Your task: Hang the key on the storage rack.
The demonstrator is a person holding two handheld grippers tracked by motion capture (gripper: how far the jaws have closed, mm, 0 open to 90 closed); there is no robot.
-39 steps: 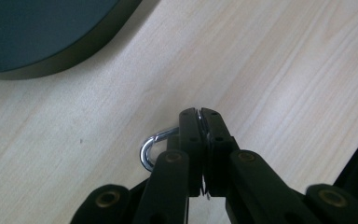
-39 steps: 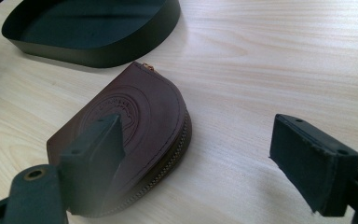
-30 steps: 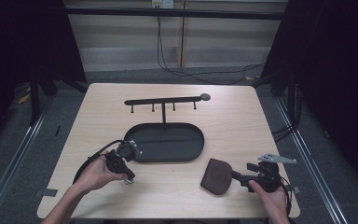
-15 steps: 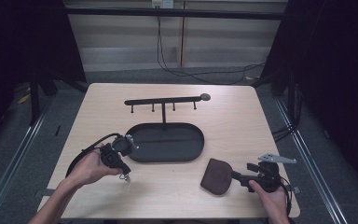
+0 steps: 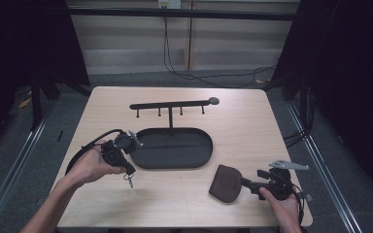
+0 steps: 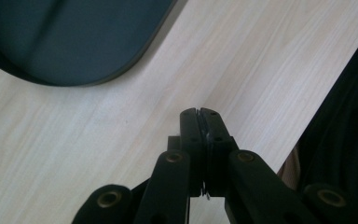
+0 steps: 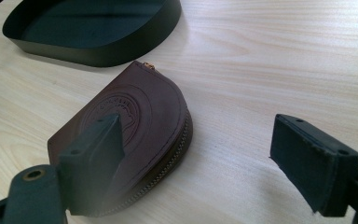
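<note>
Right now the left gripper (image 5: 126, 171) hangs over the table (image 5: 252, 126) near its left edge, just off the left end of the black oval tray (image 5: 175, 148). Jaws pressed tight together, w/ a small bunch of keys (image 5: 129, 180) dangling from the tips, clear of the wood in the high view. In the left gripper view the two black jaws (image 6: 199, 140) meet flat w/ a thin bit of metal pinched at their base; tray rim (image 6: 121, 70) sits at upper left, table edge at right.

Right gripper (image 5: 250, 183) rests low near the front right corner, jaws spread wide. Brown leather pouch (image 5: 225, 182) lies flat on the table just in front of it, between tray and front edge. In the right gripper view the pouch (image 7: 140, 121) sits against the left jaw, partly behind it; can't tell if they touch. Other jaw stands well apart to the right over bare wood, so nothing gripped.

Behind the tray, a black hook rack (image 5: 172, 104) rises on a post from the tray's back edge, its bar parallel to the table's far edge.
</note>
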